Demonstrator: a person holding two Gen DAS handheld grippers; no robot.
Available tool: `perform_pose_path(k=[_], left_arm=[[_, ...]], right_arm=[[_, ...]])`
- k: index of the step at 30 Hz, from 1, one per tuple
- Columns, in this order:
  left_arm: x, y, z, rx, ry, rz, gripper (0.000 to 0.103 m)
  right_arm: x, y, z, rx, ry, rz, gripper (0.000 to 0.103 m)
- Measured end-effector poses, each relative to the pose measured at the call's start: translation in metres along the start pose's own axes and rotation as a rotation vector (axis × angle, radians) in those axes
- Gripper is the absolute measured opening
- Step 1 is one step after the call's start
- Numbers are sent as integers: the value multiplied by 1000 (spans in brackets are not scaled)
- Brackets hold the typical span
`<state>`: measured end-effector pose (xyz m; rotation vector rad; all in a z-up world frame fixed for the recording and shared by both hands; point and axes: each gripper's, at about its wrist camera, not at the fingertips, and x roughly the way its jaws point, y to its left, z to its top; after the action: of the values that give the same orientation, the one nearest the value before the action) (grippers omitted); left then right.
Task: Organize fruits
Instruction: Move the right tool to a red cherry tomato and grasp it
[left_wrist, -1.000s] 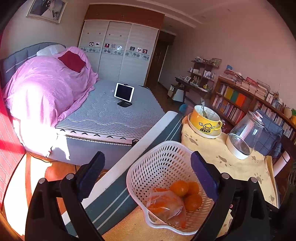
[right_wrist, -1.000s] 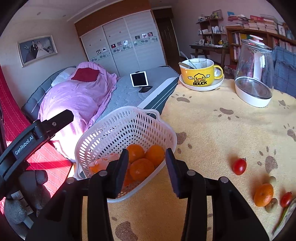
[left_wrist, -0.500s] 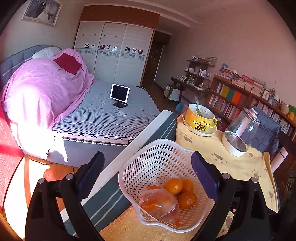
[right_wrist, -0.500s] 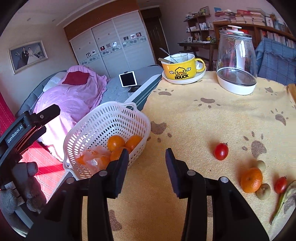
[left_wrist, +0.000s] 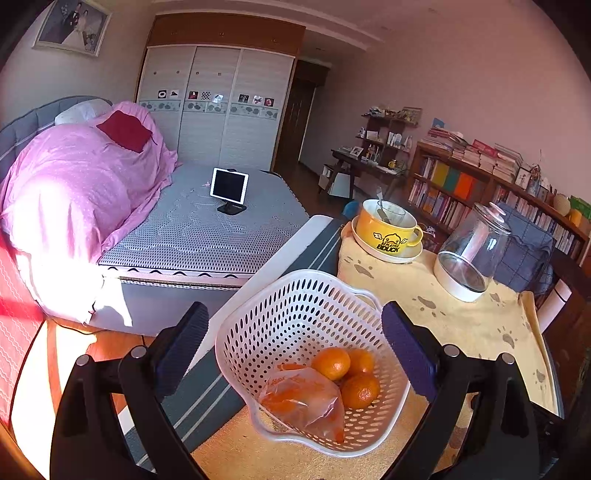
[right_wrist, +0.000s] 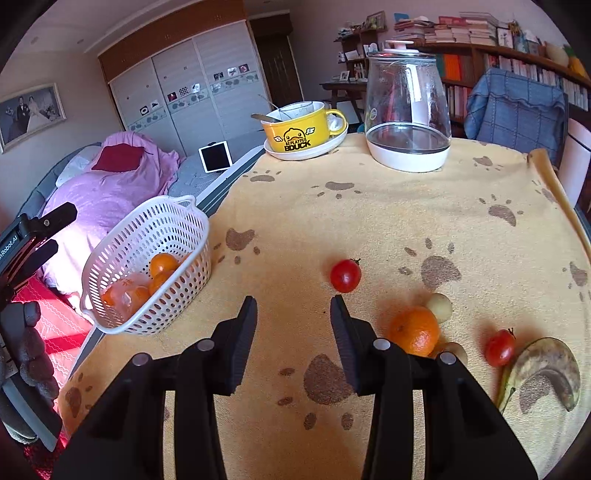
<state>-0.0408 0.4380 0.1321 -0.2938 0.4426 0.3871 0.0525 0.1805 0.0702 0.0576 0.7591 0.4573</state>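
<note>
While the right claw (right_wrist: 293, 314) gapes empty, orange (right_wrist: 414, 330) just right of it, tomato (right_wrist: 345, 275) ahead

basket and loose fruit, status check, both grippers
Left gripper open, empty, at the basket. Right gripper open, empty, over the cloth. Orange beside its right finger. Nothing in the way.

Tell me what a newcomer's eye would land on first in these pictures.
First, the white perforated plastic basket at the table's left edge, holding oranges and a clear plastic bag. Next, loose fruit on the yellow paw-print tablecloth: a round red tomato ahead of the open right gripper, and a bright orange mandarin to its right. At the far edge stands a yellow duck-print mug.
</note>
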Motion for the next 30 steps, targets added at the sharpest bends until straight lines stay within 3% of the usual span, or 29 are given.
perform_pose_path(k=[14, 20, 30], left_arm=[[0, -19, -9, 55, 14, -22, 96], [2, -29, -15, 85, 26, -37, 96], [-4, -60, -30, 160, 53, -109, 96]], right_arm=[[-34, -92, -2, 32, 6, -182, 42], [-40, -127, -5, 66, 33, -218, 42], [-12, -122, -13, -100, 155, -232, 42]])
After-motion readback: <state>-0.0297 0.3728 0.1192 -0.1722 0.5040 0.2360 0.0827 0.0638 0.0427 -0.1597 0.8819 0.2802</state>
